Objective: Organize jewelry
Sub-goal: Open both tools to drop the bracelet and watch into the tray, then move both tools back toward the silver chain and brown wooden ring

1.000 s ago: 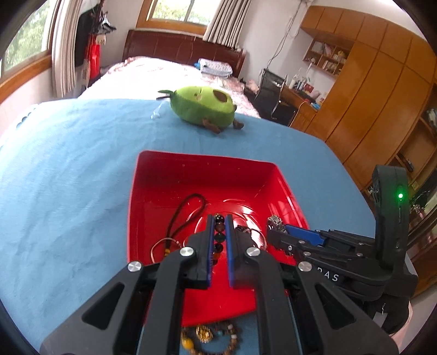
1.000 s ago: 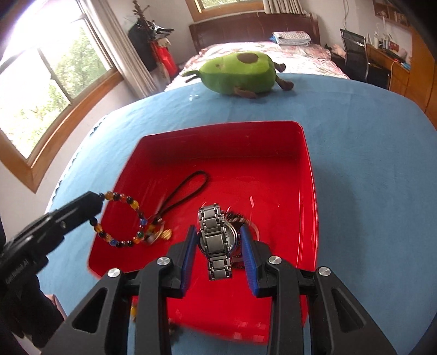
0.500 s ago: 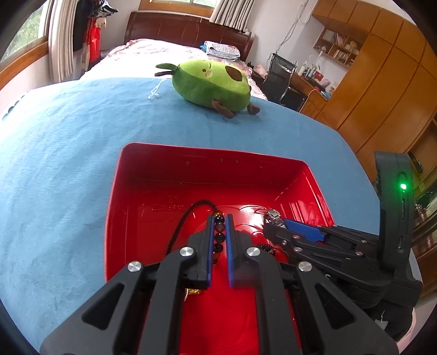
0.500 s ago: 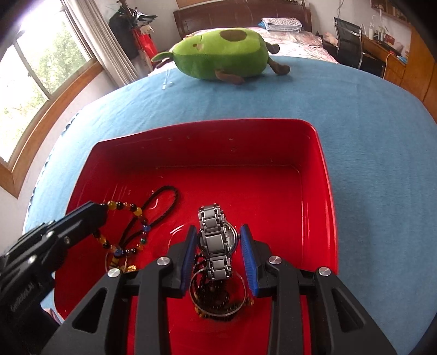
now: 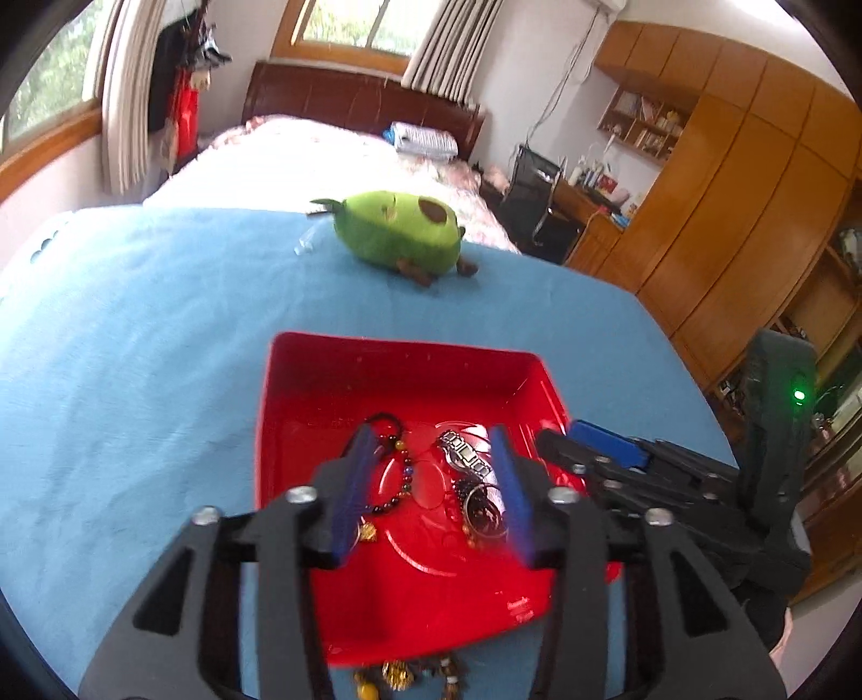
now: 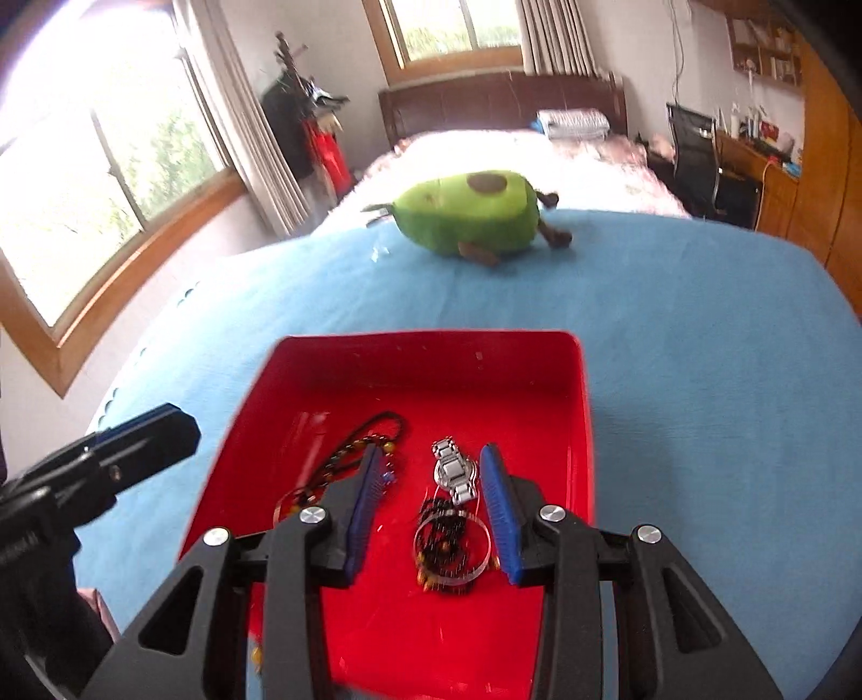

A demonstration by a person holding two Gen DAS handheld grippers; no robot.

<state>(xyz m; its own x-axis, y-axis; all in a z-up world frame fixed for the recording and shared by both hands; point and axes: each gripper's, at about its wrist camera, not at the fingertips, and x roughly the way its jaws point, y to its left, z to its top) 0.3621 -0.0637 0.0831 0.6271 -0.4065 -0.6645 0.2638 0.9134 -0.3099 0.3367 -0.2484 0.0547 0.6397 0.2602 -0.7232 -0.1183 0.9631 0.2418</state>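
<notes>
A home bedroom: bed with dark wooden headboard, curtained windows, probably built-in wooden wardrobes.

A glossy red plastic tray, smooth enough to carry highlights, is shown on a matt blue cloth of soft, slightly napped texture. Between the spread fingers of the right gripper, a watch of polished, linked silver metal and a thin bright metal bangle are seen, with a bracelet of shiny coloured beads just left of them. Beyond the tray, a green plush avocado toy of fuzzy fabric is shown; matt black plastic bodies, blue ribbed pads and bright metal screws are seen on the grippers.
</notes>
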